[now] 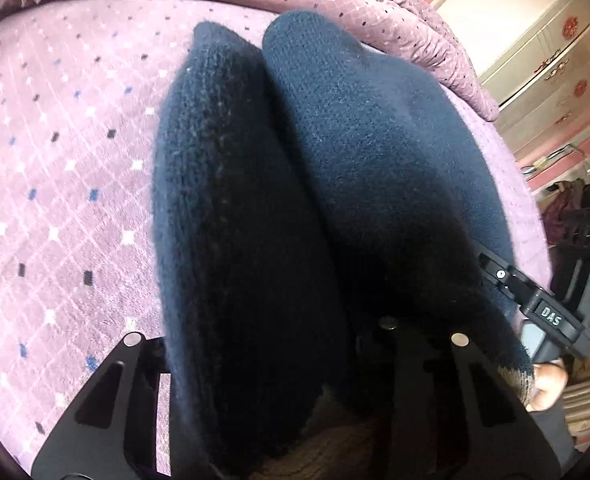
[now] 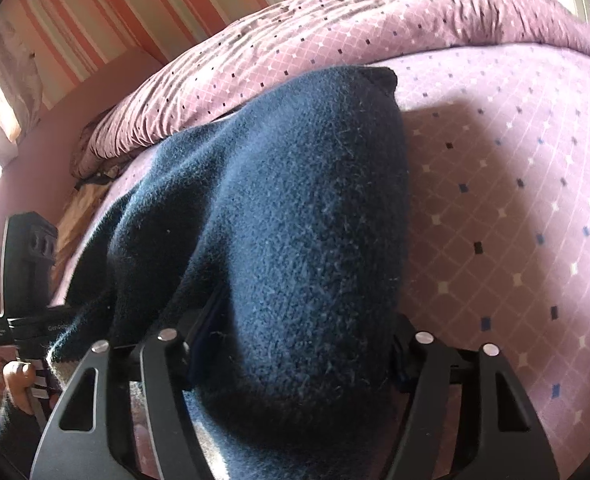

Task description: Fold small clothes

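A dark navy knitted garment (image 1: 375,140) hangs in thick folds over my left gripper (image 1: 291,248) and hides its fingertips. The cloth runs down between the jaws, which look shut on it. In the right wrist view the same garment (image 2: 315,180) bulges up between the widely spaced jaws of my right gripper (image 2: 295,272), which clamp a thick bundle of it. It is raised off the purple bedspread (image 2: 515,200) and casts a shadow there. The garment stretches left to the other tool's black body (image 2: 27,272), held by a hand (image 2: 19,380).
The patterned purple bedspread (image 1: 55,160) spreads under everything. A bunched duvet (image 2: 335,32) lies along the far side. A cream cabinet (image 1: 555,60) and a striped wall (image 2: 95,20) stand beyond the bed. The right tool's body (image 1: 551,312) shows at the right edge.
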`<state>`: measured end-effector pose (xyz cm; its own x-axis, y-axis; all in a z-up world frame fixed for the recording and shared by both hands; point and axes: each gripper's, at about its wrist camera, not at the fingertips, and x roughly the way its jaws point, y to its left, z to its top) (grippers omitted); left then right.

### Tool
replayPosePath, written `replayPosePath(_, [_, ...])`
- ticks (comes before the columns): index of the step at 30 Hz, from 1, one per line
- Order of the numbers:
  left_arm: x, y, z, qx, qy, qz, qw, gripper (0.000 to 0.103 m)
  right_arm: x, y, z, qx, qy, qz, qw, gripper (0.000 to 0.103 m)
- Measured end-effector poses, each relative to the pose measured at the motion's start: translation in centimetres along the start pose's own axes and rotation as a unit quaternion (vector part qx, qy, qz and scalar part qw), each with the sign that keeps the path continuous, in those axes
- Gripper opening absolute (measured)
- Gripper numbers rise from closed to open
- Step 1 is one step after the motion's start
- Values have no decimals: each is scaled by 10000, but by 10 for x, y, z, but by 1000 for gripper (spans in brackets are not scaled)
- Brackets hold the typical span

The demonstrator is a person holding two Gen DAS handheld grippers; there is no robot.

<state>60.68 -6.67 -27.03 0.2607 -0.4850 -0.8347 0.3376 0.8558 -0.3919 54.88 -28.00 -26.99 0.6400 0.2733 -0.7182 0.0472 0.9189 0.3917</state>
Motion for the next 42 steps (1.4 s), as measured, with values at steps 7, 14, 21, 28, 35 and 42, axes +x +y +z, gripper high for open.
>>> replayPosePath(7, [-5, -24, -6, 193, -244, 393, 9987, 34, -10, 8, 1, -130, -101, -97, 9998, 60])
replayPosePath(14, [-22, -16, -3, 178, -281, 352, 9988, 33, -26, 8, 8, -182, -213, -73, 9996, 58])
replayPosePath(21, [-37, -73, 1, 342, -407, 366, 9979, 33, -71, -21, 18, -138, -448, -151, 9988, 58])
replayPosePath(28, [-29, -182, -1, 631, -519, 266, 9963, 33, -155, -87, 23, -79, -724, -470, 9962, 58])
replayPosePath(35, [8, -308, -22, 897, -425, -51, 9950, 34, -249, -190, 10, 68, -849, -898, 9923, 58])
replayPosePath(42, [59, -419, -60, 1123, -87, -286, 9932, 34, -303, -296, -18, 352, -674, -1330, 9882, 58])
